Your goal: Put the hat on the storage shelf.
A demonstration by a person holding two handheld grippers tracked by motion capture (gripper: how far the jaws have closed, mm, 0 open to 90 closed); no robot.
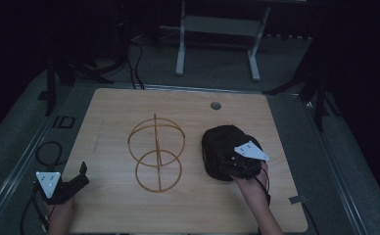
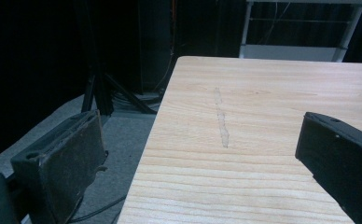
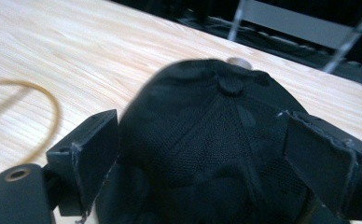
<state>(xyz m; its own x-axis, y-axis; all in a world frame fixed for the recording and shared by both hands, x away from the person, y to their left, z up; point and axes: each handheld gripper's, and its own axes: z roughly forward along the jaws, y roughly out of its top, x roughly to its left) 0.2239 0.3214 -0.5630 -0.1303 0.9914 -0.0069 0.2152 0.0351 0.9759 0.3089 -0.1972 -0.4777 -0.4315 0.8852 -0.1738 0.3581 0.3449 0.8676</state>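
Black mesh cap [image 1: 223,147], crown up, on table's right half.

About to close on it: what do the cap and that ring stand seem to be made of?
Cap: black fabric, likely soft; woven mesh panels, stitched seams and a covered top button show between the open right gripper jaws. Ring stand: thin golden wire, probably metal; slender rigid-looking hoops on an upright rod, though the dim light leaves the finish uncertain.

I see a gold wire stand [image 1: 156,154] mid-table, left of centre. Round metal grommet [image 1: 216,105] near the table's [image 1: 109,210] far edge. White frame legs [image 1: 180,44] on the floor beyond.
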